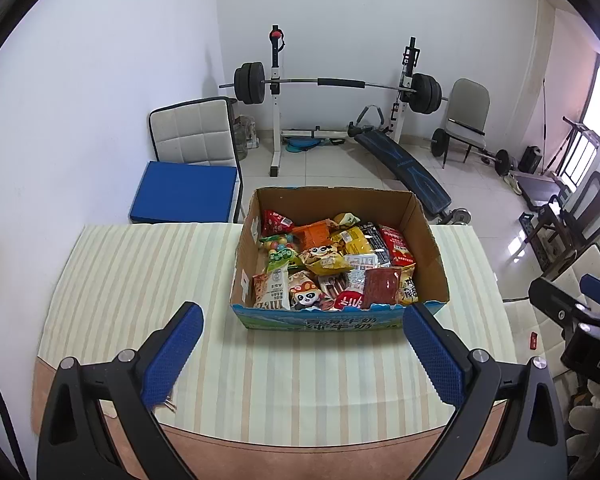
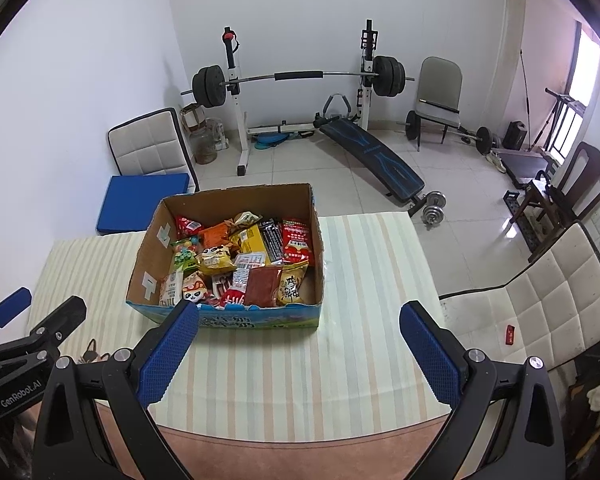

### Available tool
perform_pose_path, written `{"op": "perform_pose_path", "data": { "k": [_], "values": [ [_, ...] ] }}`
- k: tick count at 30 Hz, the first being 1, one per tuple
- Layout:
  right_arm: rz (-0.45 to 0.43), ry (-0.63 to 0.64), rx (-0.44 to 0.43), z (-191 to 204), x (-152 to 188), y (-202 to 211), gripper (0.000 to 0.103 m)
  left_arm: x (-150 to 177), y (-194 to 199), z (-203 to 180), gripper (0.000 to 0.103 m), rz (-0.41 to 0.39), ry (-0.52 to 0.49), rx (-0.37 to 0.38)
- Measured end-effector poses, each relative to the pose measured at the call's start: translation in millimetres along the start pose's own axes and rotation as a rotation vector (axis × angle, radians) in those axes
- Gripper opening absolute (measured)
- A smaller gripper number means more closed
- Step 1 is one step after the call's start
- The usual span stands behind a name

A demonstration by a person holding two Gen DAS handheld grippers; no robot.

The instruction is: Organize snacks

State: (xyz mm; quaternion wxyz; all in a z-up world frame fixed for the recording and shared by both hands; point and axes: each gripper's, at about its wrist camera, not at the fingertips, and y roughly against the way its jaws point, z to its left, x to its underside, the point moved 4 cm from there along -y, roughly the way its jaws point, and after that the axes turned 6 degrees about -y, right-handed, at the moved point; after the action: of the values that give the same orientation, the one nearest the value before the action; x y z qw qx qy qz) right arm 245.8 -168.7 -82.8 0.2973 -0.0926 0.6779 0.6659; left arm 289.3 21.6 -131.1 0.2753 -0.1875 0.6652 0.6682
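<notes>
Two pairs of tongs hang above the near edge of the tabletop, both spread wide with nothing between their blue pads: the left tongs sit toward the near left, the right tongs toward the near right, each tilted down and forward at the same target. The striped cloth around them is bare of packets as far as these views show. Beyond, toward the far edge and roughly midway between the side edges, stands the cardboard box, open-topped, and the snacks all lie inside it in a loose, overlapping heap: a dark red flat packet near the front wall, a yellow panda bag in the middle, a red bag toward the far right corner. With every packet in the box, the scene would suit snacks already gathered in as well as snacks waiting to be sorted out, so I would not commit to either. Whichever it is, any reach into the box would do best coming from above, clear of the front wall, and closing on a single topmost packet by a sealed edge rather than its puffed belly, since the wrappers look slick and crushable. The other tongs could steady the box's near wall, as the light carton may slide on the cloth. Behind the tabletop stand a chair with a blue cushion and a barbell rack.
</notes>
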Motion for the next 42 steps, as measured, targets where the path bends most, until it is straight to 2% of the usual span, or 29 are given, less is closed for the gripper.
{"op": "perform_pose_path", "data": {
  "k": [42],
  "values": [
    [-0.015, 0.013, -0.002, 1, -6, 11, 0.103, -5, 9, -1, 0.103, -0.022, 0.003, -0.006]
  ]
}}
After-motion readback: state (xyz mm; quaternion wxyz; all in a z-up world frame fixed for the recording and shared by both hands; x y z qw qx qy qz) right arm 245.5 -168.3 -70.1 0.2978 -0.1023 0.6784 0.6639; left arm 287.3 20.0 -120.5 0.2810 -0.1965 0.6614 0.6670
